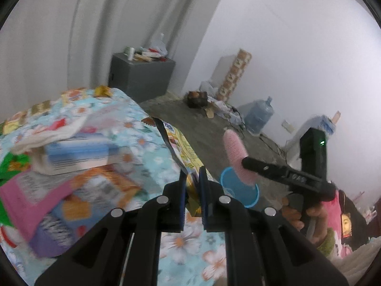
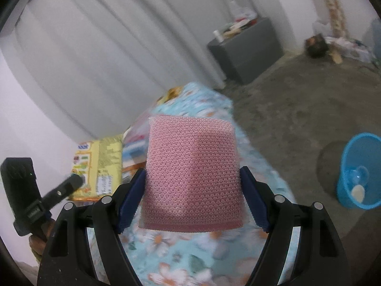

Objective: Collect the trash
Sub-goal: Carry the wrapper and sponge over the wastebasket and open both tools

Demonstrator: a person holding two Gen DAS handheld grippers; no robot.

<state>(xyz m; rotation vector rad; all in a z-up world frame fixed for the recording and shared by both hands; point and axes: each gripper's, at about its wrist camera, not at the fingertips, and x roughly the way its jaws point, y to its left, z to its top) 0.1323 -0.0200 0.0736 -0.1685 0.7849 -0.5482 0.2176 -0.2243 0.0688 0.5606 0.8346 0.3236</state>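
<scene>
While both loads hang over the floral-covered surface [image 2: 190, 257], carry each across to the blue bin [image 2: 359, 171] on the floor and release only above its mouth. Right tongs [image 2: 193, 197] — spread wide, clamping a pink mesh sponge [image 2: 193, 174]. Left tongs [image 1: 191, 190] — nearly closed, pinching a yellow snack bag [image 1: 183, 147]. Only the right view shows trash already inside the bin; the left shows boxes and wrappers [image 1: 71, 166] left on the surface.

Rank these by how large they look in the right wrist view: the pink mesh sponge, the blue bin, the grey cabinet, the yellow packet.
1. Pink mesh sponge, though nearness to the camera inflates it.
2. Grey cabinet.
3. Yellow packet and blue bin look about alike; I won't rank them.
</scene>
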